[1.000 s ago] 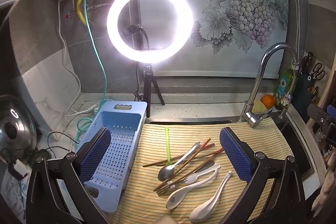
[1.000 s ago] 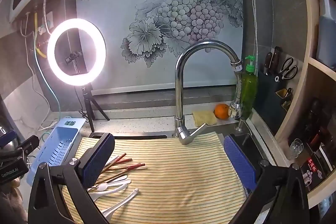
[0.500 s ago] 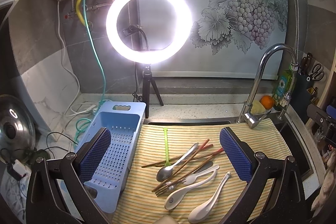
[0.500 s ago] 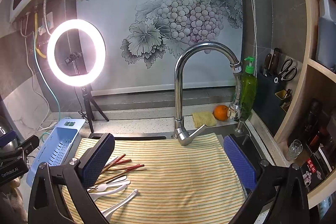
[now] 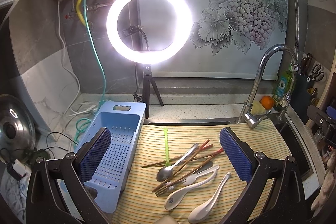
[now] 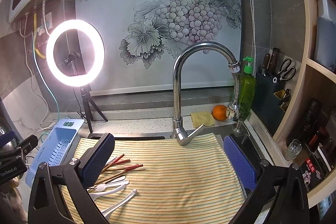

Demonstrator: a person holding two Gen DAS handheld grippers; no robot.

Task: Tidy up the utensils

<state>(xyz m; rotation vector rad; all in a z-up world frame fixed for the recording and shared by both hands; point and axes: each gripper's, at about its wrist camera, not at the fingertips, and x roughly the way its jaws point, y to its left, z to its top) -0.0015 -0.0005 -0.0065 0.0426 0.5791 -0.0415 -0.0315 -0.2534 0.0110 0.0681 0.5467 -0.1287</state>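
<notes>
Utensils (image 5: 184, 169) lie heaped on your striped cloth (image 5: 260, 140), right of the blue basket (image 5: 117, 140); left gripper (image 5: 166, 152) gapes wide, empty. Right view: right gripper (image 6: 168, 161) likewise wide, empty; "GenRobot.AI" reads far left (image 6: 8, 171).

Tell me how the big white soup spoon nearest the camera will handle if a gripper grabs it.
The white soup spoon looks glazed ceramic, so probably stiff, slippery and chippable if dropped. Its curved bowl rests on the striped cloth, so it may rock or pivot when nudged. The slim handle seems the easiest part to pinch.
</notes>
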